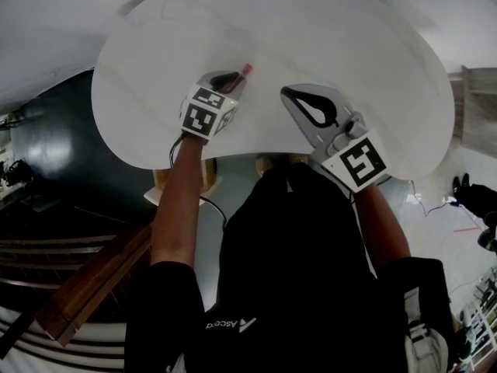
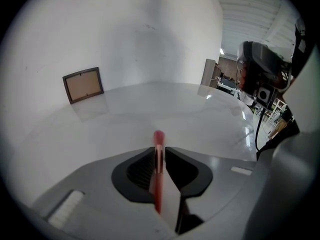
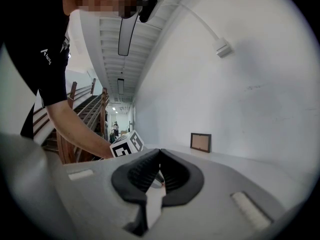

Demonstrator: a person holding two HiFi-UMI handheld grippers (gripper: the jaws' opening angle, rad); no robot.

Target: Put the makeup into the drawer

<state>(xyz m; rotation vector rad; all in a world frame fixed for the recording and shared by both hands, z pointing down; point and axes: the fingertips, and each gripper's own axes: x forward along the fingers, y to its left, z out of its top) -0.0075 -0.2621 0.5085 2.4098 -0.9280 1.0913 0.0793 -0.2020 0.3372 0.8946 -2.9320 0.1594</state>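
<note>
Right, the pick-up stage looks done: the left claw [image 1: 230, 81] is clenched on the slim pinkish-red makeup stick [image 2: 158, 140]. In the left gripper view its black ribbed pads sit tight against the stick's sides. The rounded tip pokes out ahead of the jaws and the rest of the shaft runs back between them toward the camera. So the makeup is in the left claw, low over the round white table [image 1: 349, 45]; whether its tip has left the surface, I can't tell.

What's left is the main part, by my reckoning: carry the stick to the drawer, let go of it inside, and perhaps push the drawer shut. No drawer shows clearly anywhere, so how far that carry is, I can't say.

Now the pose. The left forearm [image 1: 174, 208] stretches out bare from a black sleeve, across the table's near edge, and the claw tips down toward the tabletop. Far ahead of it, a small brown picture frame [image 2: 83, 84] leans against the white wall.

Off to the left claw's right, apart from it, the right claw [image 3: 159, 153] is held roughly level above the table. Its jaws are pressed together with nothing between them: idle, waiting. The right arm is bent, close to the person's body.
</note>
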